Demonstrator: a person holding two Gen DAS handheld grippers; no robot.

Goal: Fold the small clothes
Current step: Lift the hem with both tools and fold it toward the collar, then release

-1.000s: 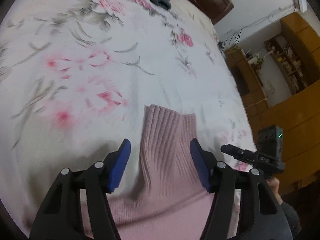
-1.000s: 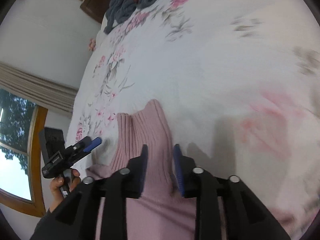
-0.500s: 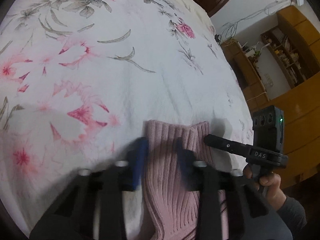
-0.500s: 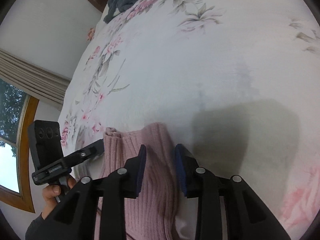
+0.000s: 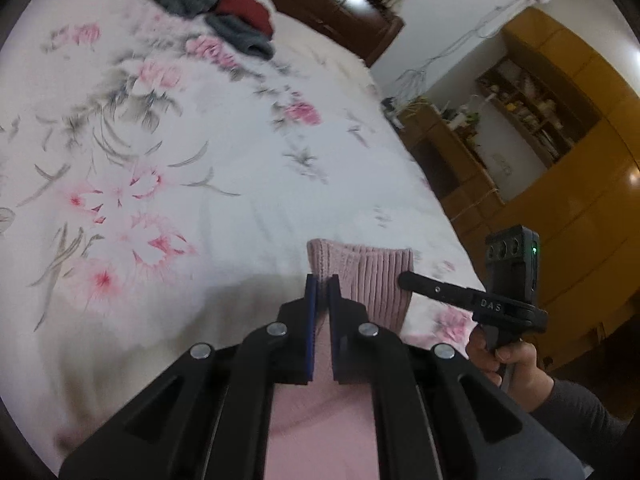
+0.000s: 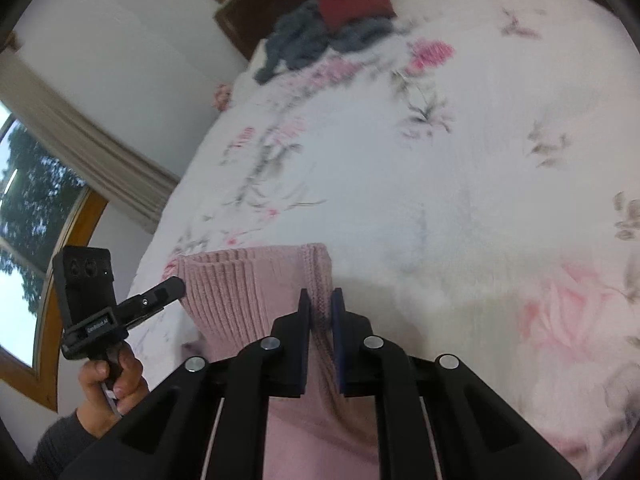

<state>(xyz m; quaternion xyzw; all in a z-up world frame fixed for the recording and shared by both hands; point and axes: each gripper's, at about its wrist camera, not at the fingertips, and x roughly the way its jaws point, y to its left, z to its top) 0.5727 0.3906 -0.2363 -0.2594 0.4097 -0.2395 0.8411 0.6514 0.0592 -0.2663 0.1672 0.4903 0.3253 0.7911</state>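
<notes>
- Bedroom: white floral bedspread [image 5: 224, 168] fills both views; wooden cabinets [image 5: 560, 168] at 3 o'clock in left wrist view, window w/ curtain [image 6: 80, 148] at 9 o'clock in right wrist view.
- Pile of grey and red clothes [image 5: 216, 4] at 12 o'clock, far end of bed, well apart from work area.
- Pink ribbed sweater [image 5: 368, 276] at 6 o'clock, ribbed hem edge facing camera, raised off bedspread.
- Left gripper [image 5: 322, 286]: jaws nearly closed, pinching one corner of hem.
- Right gripper [image 6: 320, 300]: jaws nearly closed, clamped on opposite hem corner.
- Each hand [image 5: 506, 360] grips its handle; dark sleeve [image 6: 60, 440] visible.
</notes>
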